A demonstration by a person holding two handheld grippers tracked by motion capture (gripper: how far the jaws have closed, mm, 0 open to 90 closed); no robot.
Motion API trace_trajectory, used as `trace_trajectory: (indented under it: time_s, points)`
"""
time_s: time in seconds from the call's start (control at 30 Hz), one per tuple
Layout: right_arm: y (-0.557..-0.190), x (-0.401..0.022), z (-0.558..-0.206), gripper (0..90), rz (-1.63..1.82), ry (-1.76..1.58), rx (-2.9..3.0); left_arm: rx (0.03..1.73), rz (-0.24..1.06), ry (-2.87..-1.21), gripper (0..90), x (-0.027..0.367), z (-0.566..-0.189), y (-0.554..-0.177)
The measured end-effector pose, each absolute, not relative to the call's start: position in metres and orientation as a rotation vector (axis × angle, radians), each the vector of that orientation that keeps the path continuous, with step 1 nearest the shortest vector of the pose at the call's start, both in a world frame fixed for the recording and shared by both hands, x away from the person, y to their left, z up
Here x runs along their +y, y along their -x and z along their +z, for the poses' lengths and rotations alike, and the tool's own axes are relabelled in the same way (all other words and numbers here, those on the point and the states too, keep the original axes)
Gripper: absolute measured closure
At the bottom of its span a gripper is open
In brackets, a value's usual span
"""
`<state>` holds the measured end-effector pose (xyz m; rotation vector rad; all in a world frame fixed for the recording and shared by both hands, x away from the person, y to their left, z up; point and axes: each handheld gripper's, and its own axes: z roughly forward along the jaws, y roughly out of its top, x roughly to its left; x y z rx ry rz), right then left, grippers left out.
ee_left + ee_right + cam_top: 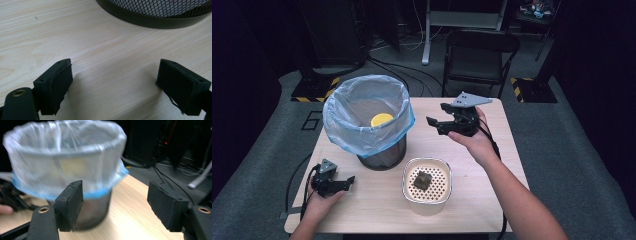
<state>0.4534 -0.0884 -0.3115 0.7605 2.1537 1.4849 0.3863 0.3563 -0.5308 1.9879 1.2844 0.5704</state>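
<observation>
A black mesh bin [382, 159] lined with a pale blue bag [362, 135] stands at the table's back left, with a yellow round thing [382, 120] inside. In front of it sits a white perforated container [408, 192] with a dark lump [423, 180] on its top. My left gripper [348, 182] rests low at the front left, open and empty [113, 82], facing the bin's base [155, 15]. My right gripper [434, 125] hovers just right of the bin, open with nothing between its jaws [116, 202]. It faces the bagged bin [67, 165].
The light wooden table [492, 150] has bare room at its right side and front edge. Behind it stand a black folding chair [479, 55] and a grey stand [462, 20]. Cables lie on the floor [402, 70].
</observation>
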Motion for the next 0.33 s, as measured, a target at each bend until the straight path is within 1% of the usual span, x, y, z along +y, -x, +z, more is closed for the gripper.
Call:
trace_trajectory:
  time_s: [0.33]
  points:
    - [-0.432,-0.137,-0.372,27.8,1.391,-0.855,2.139,1.290,0.564,-1.992,12.9,0.357,-0.530,-0.386]
